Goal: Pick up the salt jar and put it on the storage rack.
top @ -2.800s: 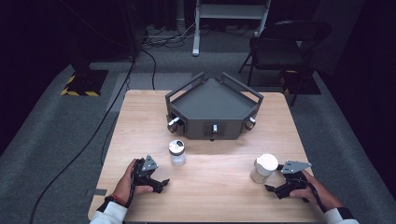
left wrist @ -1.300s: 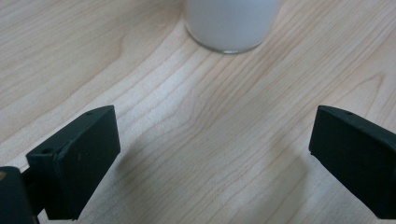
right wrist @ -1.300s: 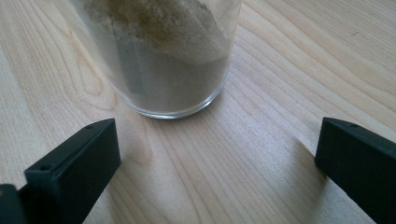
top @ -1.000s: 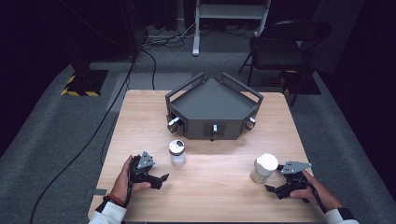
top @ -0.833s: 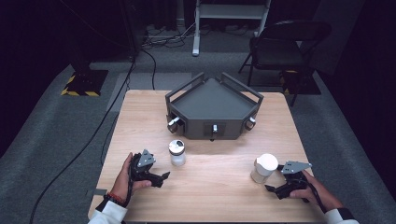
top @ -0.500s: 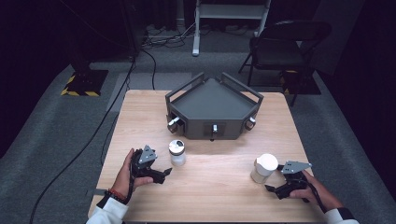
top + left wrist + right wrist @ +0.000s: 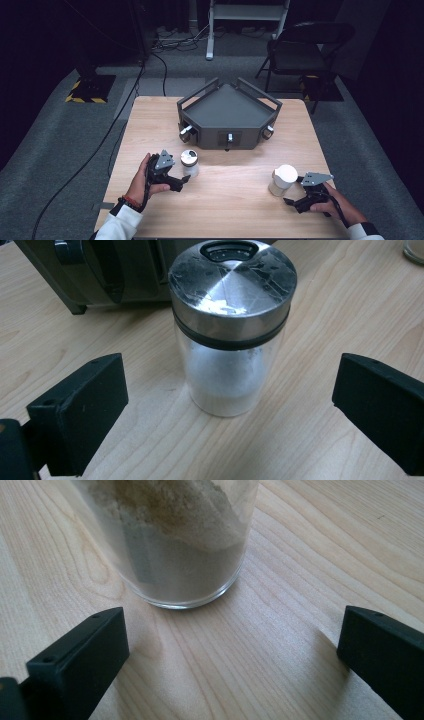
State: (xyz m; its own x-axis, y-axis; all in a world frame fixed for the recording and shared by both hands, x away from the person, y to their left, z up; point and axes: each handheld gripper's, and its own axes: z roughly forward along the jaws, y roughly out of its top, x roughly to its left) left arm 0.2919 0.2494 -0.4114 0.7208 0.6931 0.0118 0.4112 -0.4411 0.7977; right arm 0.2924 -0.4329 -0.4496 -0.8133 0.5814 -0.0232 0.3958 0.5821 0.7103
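Observation:
A small glass shaker (image 7: 189, 163) (image 7: 231, 330) with a steel lid holds white powder and stands upright on the wooden table (image 7: 235, 200). My left gripper (image 7: 183, 181) (image 7: 225, 405) is open just in front of it, jaws spread on either side without touching. At the right stands a glass jar (image 7: 282, 180) (image 7: 175, 535) with a white lid, holding beige powder. My right gripper (image 7: 290, 202) (image 7: 230, 655) is open close beside that jar, with nothing between its jaws.
A dark grey five-sided tray-like box (image 7: 228, 114) with handles and knobs sits at the back centre of the table. A black chair (image 7: 300, 50) and cables lie on the floor beyond the table.
My left gripper has moved forward and right toward the steel-lidded shaker. The right gripper has stayed still beside the white-lidded jar.

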